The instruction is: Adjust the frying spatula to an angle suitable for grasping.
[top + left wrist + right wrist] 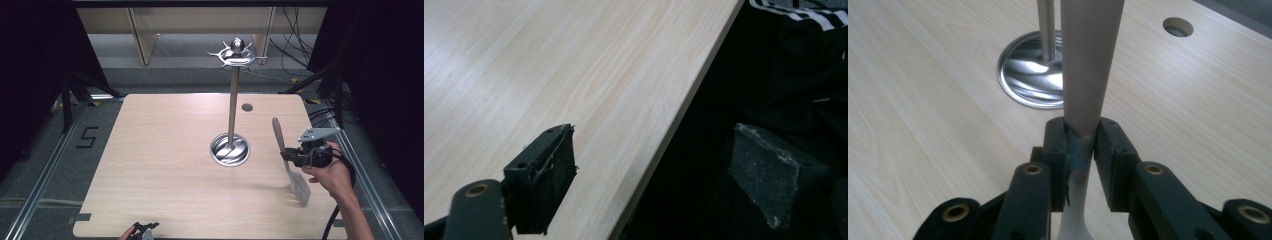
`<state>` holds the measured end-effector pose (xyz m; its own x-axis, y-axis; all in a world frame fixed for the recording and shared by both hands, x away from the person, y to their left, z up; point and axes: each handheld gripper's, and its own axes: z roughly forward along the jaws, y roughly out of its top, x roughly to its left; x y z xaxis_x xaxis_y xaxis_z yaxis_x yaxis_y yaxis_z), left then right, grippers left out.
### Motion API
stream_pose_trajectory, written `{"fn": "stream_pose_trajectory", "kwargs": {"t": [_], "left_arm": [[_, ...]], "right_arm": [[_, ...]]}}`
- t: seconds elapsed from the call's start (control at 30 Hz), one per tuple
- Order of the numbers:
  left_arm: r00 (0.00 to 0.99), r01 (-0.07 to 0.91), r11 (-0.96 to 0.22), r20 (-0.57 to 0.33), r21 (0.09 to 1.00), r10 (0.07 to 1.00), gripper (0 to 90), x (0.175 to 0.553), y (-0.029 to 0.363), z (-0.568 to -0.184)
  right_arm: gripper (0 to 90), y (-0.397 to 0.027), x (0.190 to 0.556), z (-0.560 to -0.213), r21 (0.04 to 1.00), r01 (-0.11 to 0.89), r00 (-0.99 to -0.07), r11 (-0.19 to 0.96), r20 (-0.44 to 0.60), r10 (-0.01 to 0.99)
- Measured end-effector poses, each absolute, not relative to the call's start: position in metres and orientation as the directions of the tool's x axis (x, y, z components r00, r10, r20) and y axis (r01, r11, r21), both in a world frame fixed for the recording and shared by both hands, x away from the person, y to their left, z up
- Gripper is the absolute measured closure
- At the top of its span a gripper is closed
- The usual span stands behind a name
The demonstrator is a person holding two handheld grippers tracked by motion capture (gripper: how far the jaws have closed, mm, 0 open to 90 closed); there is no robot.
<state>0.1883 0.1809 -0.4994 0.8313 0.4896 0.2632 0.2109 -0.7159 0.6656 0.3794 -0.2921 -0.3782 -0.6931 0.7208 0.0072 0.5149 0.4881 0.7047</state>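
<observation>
Claws number two: right claw [1080, 145] clamps one spatula [291, 165]; left claw [664, 180] gapes.

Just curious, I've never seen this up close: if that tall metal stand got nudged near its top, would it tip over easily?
Probably rather easily: the utensil stand is tall, on a thin pole. Its round base looks wide and solid, which should resist light bumps. The right claw, shut on the spatula, is beside it, not touching.

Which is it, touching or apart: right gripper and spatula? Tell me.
Touching. The right gripper view shows the right gripper shut on the spatula, both jaws against its handle.
</observation>
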Motion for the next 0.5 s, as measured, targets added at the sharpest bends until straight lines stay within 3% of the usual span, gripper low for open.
{"fn": "stream_pose_trajectory", "kwargs": {"t": [0.5], "left_arm": [[0.828, 0.216, -0.707, 0.258, 0.673, 0.498, 17.6, 0.189, 0.182, -0.499]], "right_arm": [[76.7, -0.295, 0.374, -0.36, 0.801, 0.449, -0.684, 0.396, 0.022, 0.729]]}}
